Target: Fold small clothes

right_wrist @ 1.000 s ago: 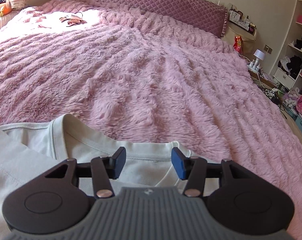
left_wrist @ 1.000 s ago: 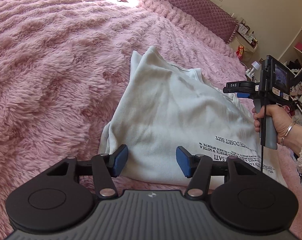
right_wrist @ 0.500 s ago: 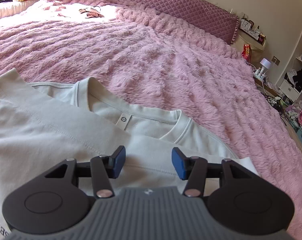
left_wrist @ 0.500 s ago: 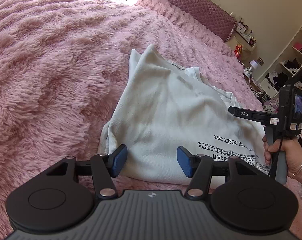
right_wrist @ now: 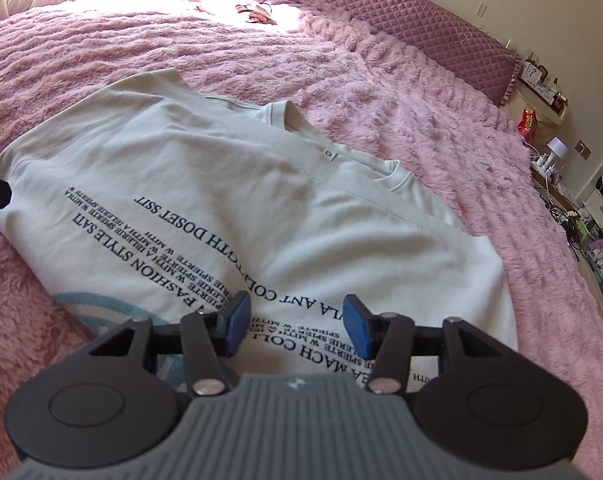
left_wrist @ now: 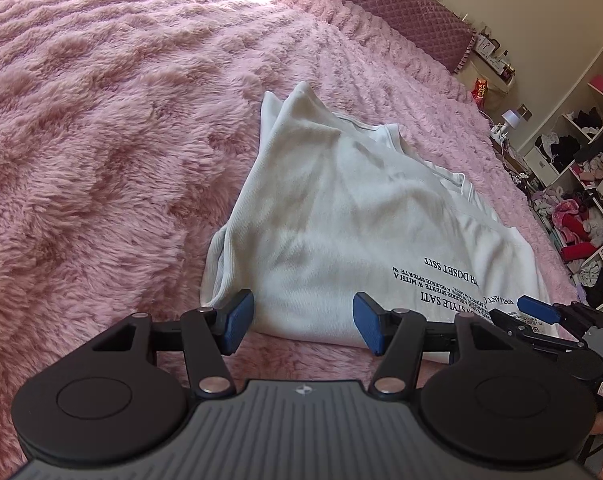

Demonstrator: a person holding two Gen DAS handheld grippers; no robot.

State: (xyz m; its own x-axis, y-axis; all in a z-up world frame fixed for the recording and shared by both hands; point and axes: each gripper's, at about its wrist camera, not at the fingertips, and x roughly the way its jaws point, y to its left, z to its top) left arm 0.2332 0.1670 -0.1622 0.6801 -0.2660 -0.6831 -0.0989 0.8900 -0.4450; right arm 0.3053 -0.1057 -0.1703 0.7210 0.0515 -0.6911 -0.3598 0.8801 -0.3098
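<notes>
A pale mint T-shirt (left_wrist: 341, 220) with black printed text lies partly folded on the pink fluffy bedspread (left_wrist: 101, 120). In the right wrist view the shirt (right_wrist: 221, 184) shows its neckline and label on the far side. My left gripper (left_wrist: 303, 322) is open and empty, hovering over the shirt's near edge. My right gripper (right_wrist: 295, 324) is open and empty above the printed text. The right gripper's fingertips (left_wrist: 535, 308) show at the right in the left wrist view.
A quilted purple headboard (right_wrist: 421, 28) runs along the far side of the bed. Small items (right_wrist: 257, 14) lie on the sunlit part of the bedspread. Shelves with clothes (left_wrist: 581, 200) and a cluttered floor stand to the right.
My right gripper has pulled back from the shirt's collar toward the near hem and dropped low beside my left gripper. My left gripper has stayed almost still. Both stay open.
</notes>
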